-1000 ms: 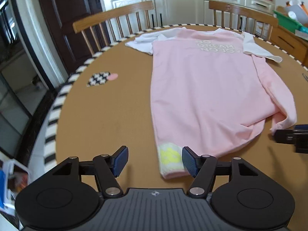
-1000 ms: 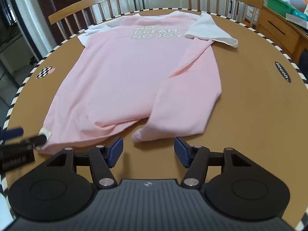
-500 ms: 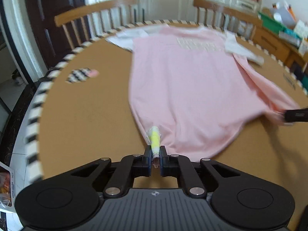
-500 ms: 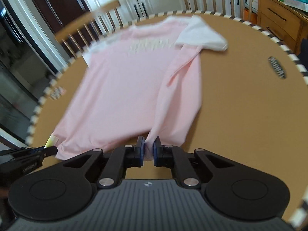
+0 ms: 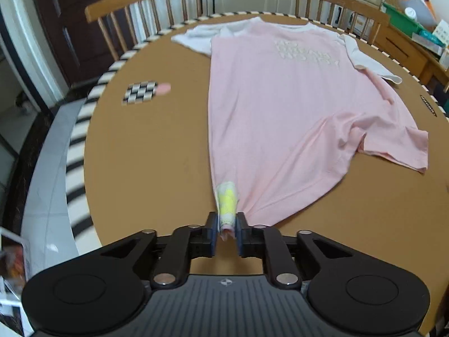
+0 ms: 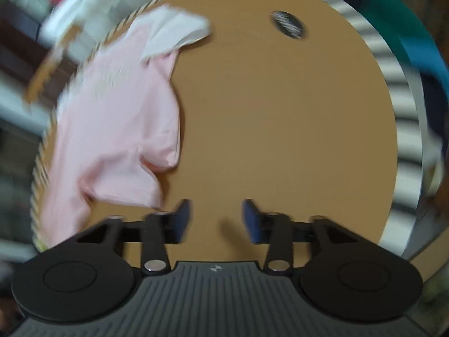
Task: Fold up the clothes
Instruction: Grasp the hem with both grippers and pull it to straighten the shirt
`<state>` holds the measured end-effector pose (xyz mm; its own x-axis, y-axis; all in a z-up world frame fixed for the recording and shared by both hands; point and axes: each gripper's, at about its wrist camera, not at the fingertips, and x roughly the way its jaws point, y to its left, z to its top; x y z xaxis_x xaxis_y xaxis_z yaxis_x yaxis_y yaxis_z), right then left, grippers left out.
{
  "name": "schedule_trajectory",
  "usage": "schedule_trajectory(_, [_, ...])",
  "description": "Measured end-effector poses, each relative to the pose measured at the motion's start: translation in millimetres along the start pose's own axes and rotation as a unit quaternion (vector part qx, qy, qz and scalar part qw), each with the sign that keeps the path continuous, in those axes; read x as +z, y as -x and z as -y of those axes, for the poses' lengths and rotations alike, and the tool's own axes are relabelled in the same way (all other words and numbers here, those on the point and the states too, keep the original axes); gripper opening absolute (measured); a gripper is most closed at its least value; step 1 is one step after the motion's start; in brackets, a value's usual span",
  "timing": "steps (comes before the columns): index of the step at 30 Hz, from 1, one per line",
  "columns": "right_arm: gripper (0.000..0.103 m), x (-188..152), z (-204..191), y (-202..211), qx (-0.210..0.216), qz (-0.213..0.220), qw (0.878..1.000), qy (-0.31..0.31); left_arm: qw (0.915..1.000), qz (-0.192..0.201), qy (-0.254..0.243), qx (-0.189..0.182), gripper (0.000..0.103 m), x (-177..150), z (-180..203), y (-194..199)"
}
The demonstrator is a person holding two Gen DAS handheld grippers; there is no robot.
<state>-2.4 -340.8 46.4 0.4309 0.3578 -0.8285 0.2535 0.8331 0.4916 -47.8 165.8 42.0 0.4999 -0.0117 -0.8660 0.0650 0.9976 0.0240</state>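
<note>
A pink T-shirt (image 5: 280,106) with white sleeves lies flat on the round brown table (image 5: 157,154), collar at the far side. My left gripper (image 5: 226,224) has the near hem corner with its yellow patch (image 5: 228,199) bunched between its pads; the jaws are opening slightly and the cloth still runs taut to them. The hem's other corner lies flat at the right. In the blurred right wrist view my right gripper (image 6: 216,216) hangs over bare table (image 6: 280,112), jaws opening with nothing between them. The T-shirt (image 6: 118,129) lies to its left.
Two wooden chairs (image 5: 146,8) (image 5: 336,2) stand at the table's far side. A checkered sticker (image 5: 140,92) sits left of the shirt and a black oval label (image 6: 287,25) on the right part. A green bin (image 5: 404,19) is on a sideboard at far right.
Both grippers closed on the shirt's hem corners. The left one still has its corner and drew it nearer. The right one pulled its corner rightward, let go, then rolled and swung right.
</note>
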Motion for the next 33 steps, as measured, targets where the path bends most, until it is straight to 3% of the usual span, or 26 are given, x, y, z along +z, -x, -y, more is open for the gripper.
schedule_trajectory(4, [0.053,-14.1,-20.8,-14.1,0.054,0.023,0.998,-0.013,0.9997,0.0,0.026,0.005,0.024,-2.4,-10.8,0.8])
schedule_trajectory(6, [0.051,-17.2,-41.3,-28.4,0.055,0.031,0.998,0.023,0.9992,0.005,0.039,0.003,0.027,-1.7,-14.6,1.2])
schedule_trajectory(9, [0.049,-17.4,-62.8,-53.0,0.019,0.022,0.997,0.066,0.9987,0.013,0.049,0.004,0.028,-1.6,-17.9,0.8])
schedule_trajectory(11, [0.046,-20.0,-66.9,-59.8,0.02,0.033,0.997,0.07,0.9979,0.022,0.061,-0.001,0.032,-4.6,-19.2,4.1])
schedule_trajectory(13, [0.035,-22.0,-71.7,-63.4,0.023,0.036,0.995,0.087,0.9973,0.033,0.065,-0.003,0.038,-10.1,-19.8,8.5])
schedule_trajectory(15, [0.005,-26.2,-74.3,-67.3,0.019,0.038,0.994,0.104,0.9972,0.044,0.061,-0.007,0.041,-15.2,-19.2,10.0])
schedule_trajectory(19, [0.004,-30.1,-68.7,-65.6,0.034,0.029,0.994,0.102,0.9948,0.048,0.087,-0.023,0.041,-14.3,-19.4,-4.7])
schedule_trajectory(21, [0.004,-29.3,-63.0,-60.1,0.03,0.024,0.995,0.091,0.9928,0.046,0.107,-0.028,0.038,-12.5,-20.1,-13.9])
schedule_trajectory(22, [0.004,-29.5,-62.1,-56.9,0.024,0.025,0.995,0.093,0.9915,0.048,0.117,-0.028,0.029,-11.7,-20.6,-16.9])
schedule_trajectory(23, [0.004,-30.6,-60.0,-48.5,0.023,0.026,0.995,0.097,0.9916,0.045,0.117,-0.029,0.009,-9.7,-19.9,-18.5])
schedule_trajectory(28, [0.005,-36.3,-45.6,-1.7,0.016,0.025,0.993,0.111,0.994,0.048,0.092,-0.033,0.008,-9.4,-17.9,-5.6])
schedule_trajectory(33, [0.004,-54.4,-11.4,10.5,0.015,-0.015,0.998,0.062,0.9961,0.028,0.079,-0.028,0.008,-20.3,-21.4,6.0])
